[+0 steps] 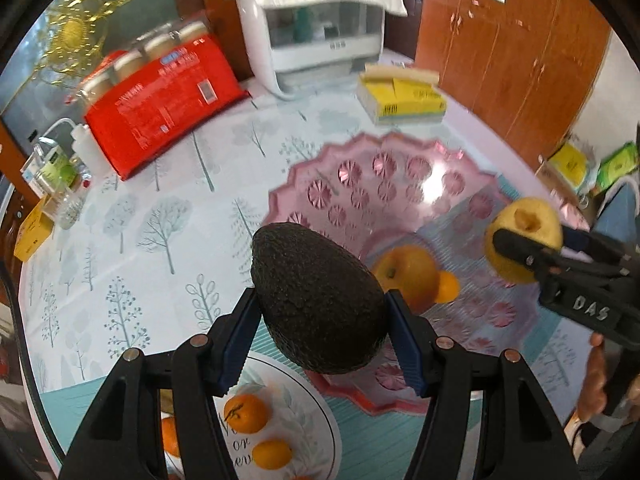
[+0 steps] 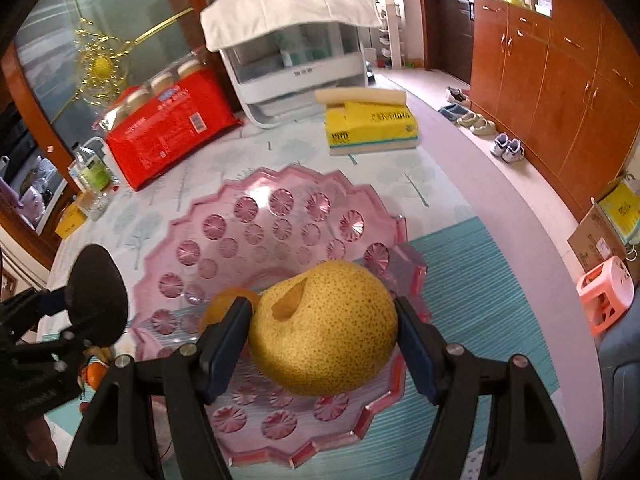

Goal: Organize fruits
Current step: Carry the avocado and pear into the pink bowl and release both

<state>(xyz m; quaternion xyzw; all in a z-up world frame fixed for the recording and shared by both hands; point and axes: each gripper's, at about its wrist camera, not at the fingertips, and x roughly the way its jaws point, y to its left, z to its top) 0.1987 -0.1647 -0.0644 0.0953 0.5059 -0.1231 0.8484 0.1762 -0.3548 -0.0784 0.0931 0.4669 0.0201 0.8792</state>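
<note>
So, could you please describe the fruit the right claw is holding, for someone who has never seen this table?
Find the pink scalloped glass bowl on the tree-print tablecloth. Above its near rim, the right claw grips a yellow speckled pear, larger than the orange fruits below and paler than the dark avocado.

bowl [image 2: 280, 216]: apple [image 1: 404, 272] inside | plate [image 1: 316, 412]: left of bowl, holds mandarins [image 1: 245, 413] | tissue box [image 2: 370, 126]: behind bowl

"DAS" – on right tongs [image 1: 524, 240].

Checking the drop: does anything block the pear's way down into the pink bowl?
Nothing visible does. The pear, clamped in the right gripper, hangs over the pink bowl; an orange fruit lies beside its path.
</note>
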